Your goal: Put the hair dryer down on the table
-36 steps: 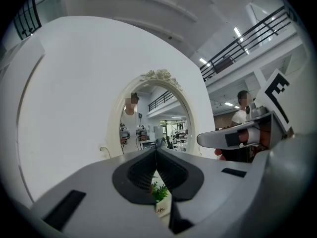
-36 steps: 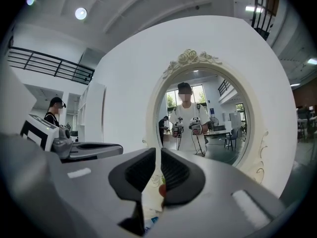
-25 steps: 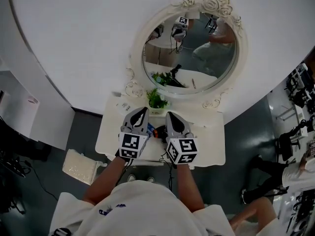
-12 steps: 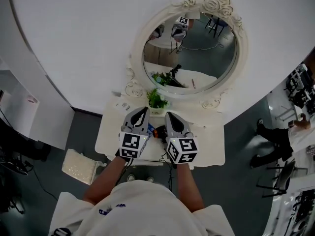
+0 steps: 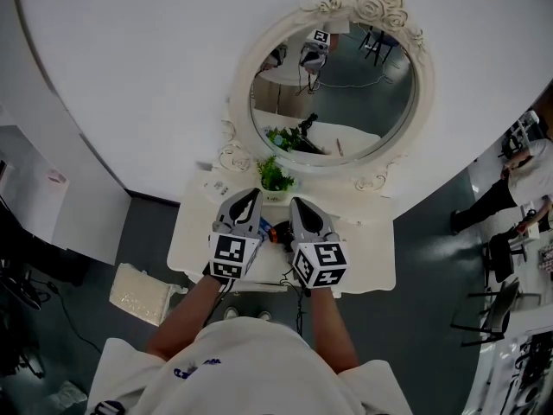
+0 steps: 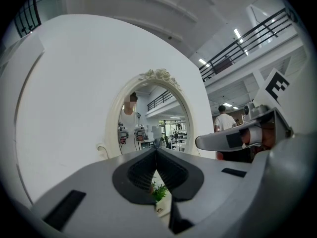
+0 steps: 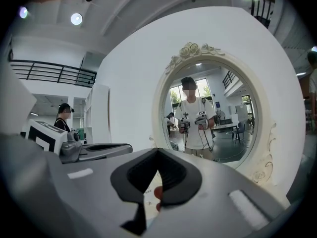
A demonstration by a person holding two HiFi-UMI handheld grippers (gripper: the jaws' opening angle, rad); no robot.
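Note:
Both grippers hover side by side over the white vanity table [image 5: 367, 262], pointing at the mirror. My left gripper [image 5: 251, 194] is shut with nothing between its jaws, and its tips meet in the left gripper view [image 6: 156, 150]. My right gripper [image 5: 299, 201] is also shut and empty, its tips touching in the right gripper view [image 7: 157, 150]. A dark hair dryer with an orange part [image 5: 278, 231] lies on the table between the two grippers, mostly hidden by them. Its red-orange part [image 7: 157, 193] shows through the gap under the right jaws.
An oval mirror [image 5: 333, 85] in an ornate white frame stands against the white wall behind the table. A small potted plant [image 5: 275, 176] sits at the table's back edge, just ahead of the left gripper. A pale cushion [image 5: 143, 292] lies on the dark floor at left. People [image 5: 510, 184] move at far right.
Neither gripper has moved. Only the people in the background at the right have shifted places.

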